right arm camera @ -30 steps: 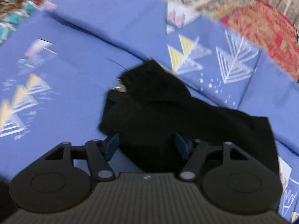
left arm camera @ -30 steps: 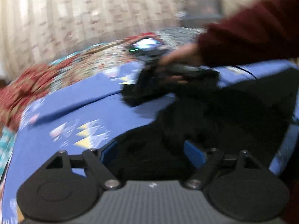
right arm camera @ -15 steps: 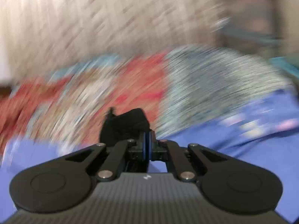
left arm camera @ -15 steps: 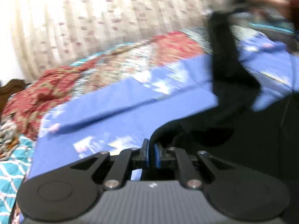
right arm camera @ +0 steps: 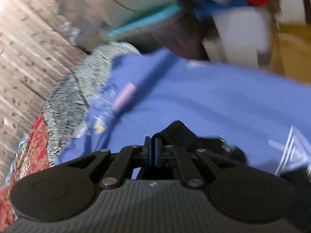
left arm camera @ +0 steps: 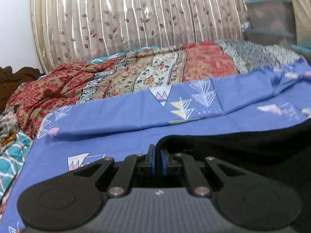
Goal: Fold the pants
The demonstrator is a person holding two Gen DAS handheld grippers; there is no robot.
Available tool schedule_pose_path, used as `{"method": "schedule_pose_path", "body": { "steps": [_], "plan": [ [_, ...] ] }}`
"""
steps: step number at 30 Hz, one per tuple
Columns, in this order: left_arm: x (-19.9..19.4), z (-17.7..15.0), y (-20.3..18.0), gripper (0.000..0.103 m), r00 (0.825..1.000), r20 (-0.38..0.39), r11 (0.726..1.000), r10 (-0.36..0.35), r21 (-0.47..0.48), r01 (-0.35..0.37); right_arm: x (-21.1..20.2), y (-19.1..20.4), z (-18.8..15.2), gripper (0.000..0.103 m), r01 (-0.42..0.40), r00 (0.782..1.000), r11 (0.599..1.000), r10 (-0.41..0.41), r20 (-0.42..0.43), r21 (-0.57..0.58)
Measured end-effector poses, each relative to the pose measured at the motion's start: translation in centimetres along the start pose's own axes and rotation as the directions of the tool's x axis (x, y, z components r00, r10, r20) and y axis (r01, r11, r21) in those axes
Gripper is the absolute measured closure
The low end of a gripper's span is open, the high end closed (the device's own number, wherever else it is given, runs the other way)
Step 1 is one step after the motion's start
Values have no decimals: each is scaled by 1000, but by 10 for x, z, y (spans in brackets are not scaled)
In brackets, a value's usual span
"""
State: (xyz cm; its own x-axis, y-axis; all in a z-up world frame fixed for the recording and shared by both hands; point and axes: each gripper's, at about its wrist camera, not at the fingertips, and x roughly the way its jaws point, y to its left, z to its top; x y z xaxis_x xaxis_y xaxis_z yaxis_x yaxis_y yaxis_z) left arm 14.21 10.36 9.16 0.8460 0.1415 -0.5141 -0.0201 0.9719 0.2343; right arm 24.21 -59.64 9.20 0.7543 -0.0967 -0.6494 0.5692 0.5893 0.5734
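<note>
Spread low over the blue bedsheet (left arm camera: 120, 141) on the bed: black pants (left arm camera: 243, 147), soft, limp, light, likely to sag between grips. Best taken at edges or corners, as now. Left claw (left arm camera: 157, 162) and right claw (right arm camera: 153, 153) each clenched on a pinch of black cloth.

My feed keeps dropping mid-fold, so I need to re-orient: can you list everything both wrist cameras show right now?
pants: one, black, on the blue sheet, an edge clamped in each gripper
sheet: one, blue with triangle prints, spread over the bed
patterned spread: one, red and cream floral, behind the sheet
grey speckled cloth: one, at the far right of the bed
teal lattice cloth: one, at the left edge
curtain: one, beige with leaf print, behind the bed
storage boxes: stacked, clear with teal lids, far right; count unclear
left gripper: black with blue fingers, shut on the pants
right gripper: black with blue fingers, shut on the pants
</note>
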Motion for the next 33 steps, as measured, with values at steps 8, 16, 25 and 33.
{"method": "schedule_pose_path", "body": {
  "steps": [8,16,25,33],
  "plan": [
    [8,41,34,97,990,50,977,130,-176,-120,10,63,9,97,-177,984,984,177,-3,18],
    [-74,-10,48,96,990,139,985,-7,-169,31,-66,7,11,97,-371,928,928,371,21,6],
    [-154,-120,19,96,979,-105,984,-174,-45,170,-130,-187,-66,97,-106,993,990,110,-34,94],
    [-172,-148,16,54,961,-215,984,-174,-69,163,-129,-214,-80,87,-153,988,961,157,1,228]
  ]
}}
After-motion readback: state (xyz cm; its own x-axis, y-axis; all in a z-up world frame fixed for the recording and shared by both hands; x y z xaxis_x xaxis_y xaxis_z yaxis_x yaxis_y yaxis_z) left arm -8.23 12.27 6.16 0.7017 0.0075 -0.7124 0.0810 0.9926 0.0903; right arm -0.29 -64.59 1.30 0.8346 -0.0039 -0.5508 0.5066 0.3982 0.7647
